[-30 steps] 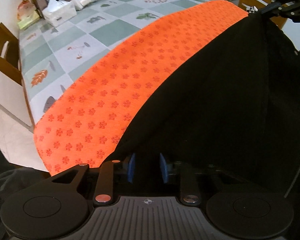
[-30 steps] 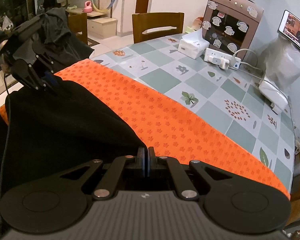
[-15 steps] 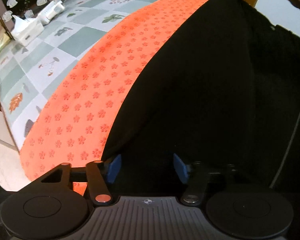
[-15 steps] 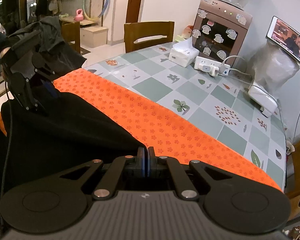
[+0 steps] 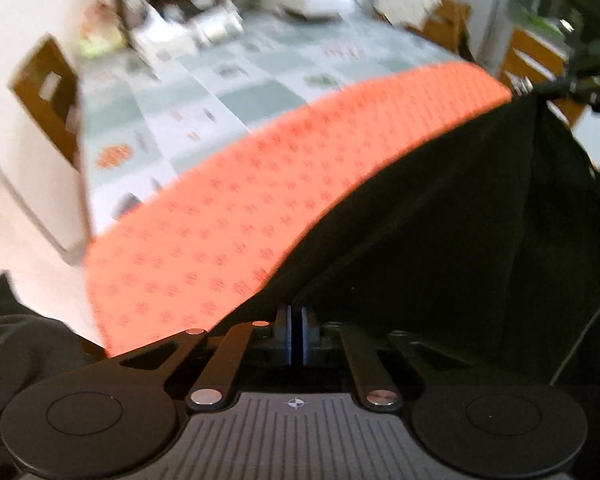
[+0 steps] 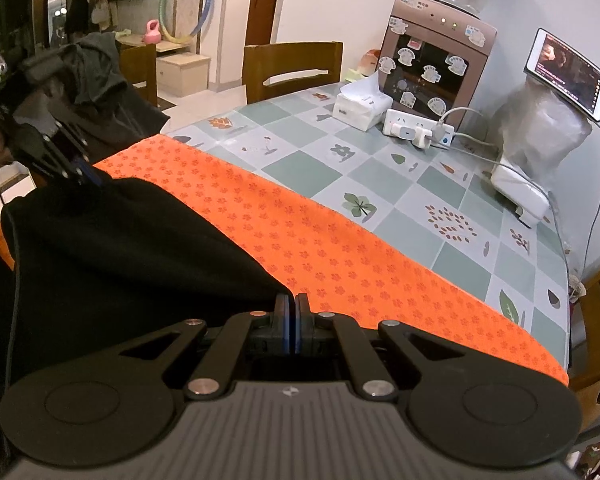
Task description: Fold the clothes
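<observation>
A black garment (image 5: 440, 220) hangs stretched between both grippers above an orange flower-print mat (image 5: 240, 208) on the table. My left gripper (image 5: 295, 312) is shut on the garment's near edge, and the cloth rises straight from its blue pads. The right wrist view shows the left gripper (image 6: 86, 174) pinching the far corner of the garment (image 6: 120, 260). My right gripper (image 6: 292, 304) is shut on another corner, over the mat (image 6: 340, 248). It also shows at the top right of the blurred left wrist view, the right gripper (image 5: 552, 90) holding its corner up.
The table's chequered cloth (image 6: 320, 168) carries a tissue box (image 6: 360, 108), a power strip (image 6: 416, 130), a sticker-covered cabinet (image 6: 432, 72) and a white appliance (image 6: 520, 196). A phone (image 6: 568, 72) stands on a stand. A wooden chair (image 6: 292, 68) sits at the far side.
The left gripper's jaws spread wider, then closed on the garment's edge. The left hand rose and swung, blurring its view. The right gripper kept still, shut on its corner.
</observation>
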Action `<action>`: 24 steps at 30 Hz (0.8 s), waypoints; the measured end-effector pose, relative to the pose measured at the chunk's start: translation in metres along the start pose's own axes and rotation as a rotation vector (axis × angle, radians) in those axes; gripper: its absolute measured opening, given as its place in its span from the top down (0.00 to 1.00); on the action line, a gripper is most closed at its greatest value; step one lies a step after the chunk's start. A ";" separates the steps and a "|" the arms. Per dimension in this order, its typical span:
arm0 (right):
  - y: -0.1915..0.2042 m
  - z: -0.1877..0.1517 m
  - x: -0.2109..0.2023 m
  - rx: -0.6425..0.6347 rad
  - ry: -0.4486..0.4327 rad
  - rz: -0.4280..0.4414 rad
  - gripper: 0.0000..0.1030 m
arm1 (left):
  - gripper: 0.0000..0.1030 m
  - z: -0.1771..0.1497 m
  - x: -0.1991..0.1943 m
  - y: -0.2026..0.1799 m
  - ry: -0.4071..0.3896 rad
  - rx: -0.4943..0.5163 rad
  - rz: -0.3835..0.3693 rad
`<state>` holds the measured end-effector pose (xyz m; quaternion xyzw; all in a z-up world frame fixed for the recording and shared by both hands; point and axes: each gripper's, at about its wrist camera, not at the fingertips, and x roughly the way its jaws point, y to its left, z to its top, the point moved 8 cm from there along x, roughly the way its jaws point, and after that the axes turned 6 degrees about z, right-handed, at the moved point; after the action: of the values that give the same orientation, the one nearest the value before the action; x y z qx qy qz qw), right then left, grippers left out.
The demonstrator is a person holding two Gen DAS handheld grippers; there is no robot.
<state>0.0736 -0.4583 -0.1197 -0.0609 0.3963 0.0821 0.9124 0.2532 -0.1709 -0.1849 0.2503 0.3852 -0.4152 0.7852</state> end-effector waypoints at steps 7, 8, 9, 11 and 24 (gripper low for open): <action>-0.002 0.016 0.011 -0.031 -0.039 -0.045 0.97 | 0.94 0.022 -0.061 0.024 -0.146 -0.152 0.158; -0.003 0.022 0.014 -0.041 -0.053 -0.057 0.97 | 0.94 0.030 -0.063 0.028 -0.161 -0.147 0.184; -0.005 0.028 0.017 -0.047 -0.060 -0.069 0.97 | 0.94 0.039 -0.062 0.032 -0.172 -0.134 0.207; -0.016 0.041 0.028 -0.066 -0.067 -0.101 0.97 | 0.94 0.056 -0.056 0.039 -0.184 -0.107 0.246; -0.070 0.029 0.151 -0.006 0.107 -0.089 0.93 | 0.76 0.082 0.100 0.069 0.144 -0.038 0.310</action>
<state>0.2100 -0.5066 -0.2073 -0.0855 0.4412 0.0395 0.8924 0.3796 -0.2388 -0.2135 0.3210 0.4049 -0.2628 0.8148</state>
